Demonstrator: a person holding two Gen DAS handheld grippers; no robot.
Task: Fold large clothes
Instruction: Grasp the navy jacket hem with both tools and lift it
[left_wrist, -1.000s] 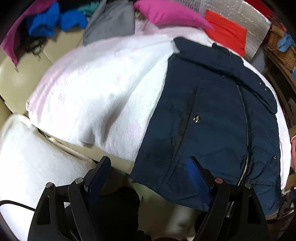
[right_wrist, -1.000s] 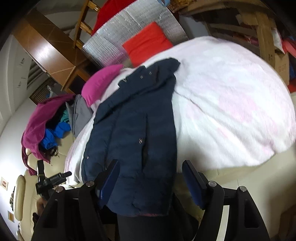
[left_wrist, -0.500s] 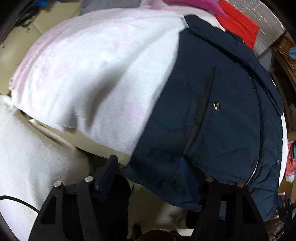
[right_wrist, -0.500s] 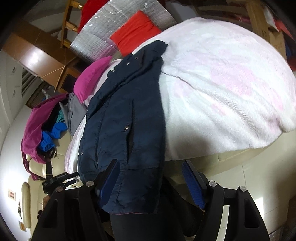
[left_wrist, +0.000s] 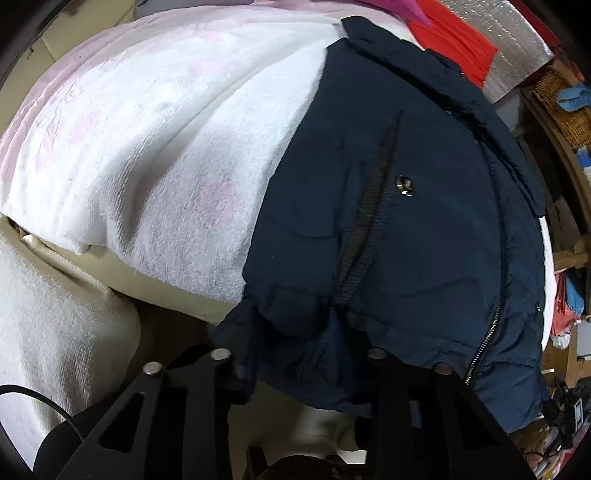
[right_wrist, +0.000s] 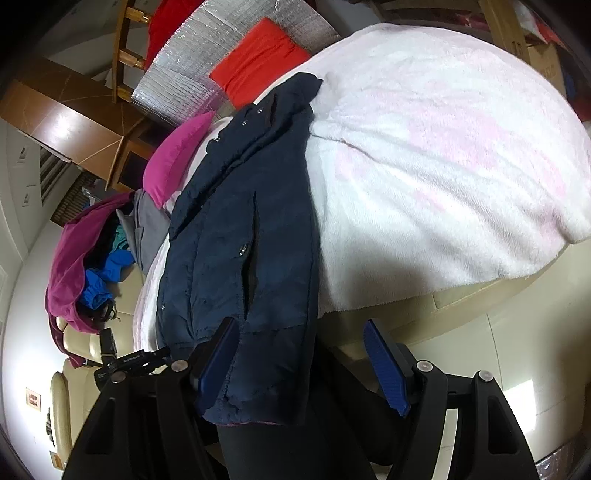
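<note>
Navy puffer jacket is spread flat on a fluffy white-and-pink blanket, filling the right half of the left wrist view, its hem hanging off the near edge. Left gripper has clamped down on a bunched fold of that hem at bottom centre; the pads are buried in fabric. Right gripper sits spread wide at the bottom of its view, blue pads showing, with the hem corner lying against the left pad but not pinched. For containers, a wicker basket at the far right edge holds something blue; can't tell what it is.
</note>
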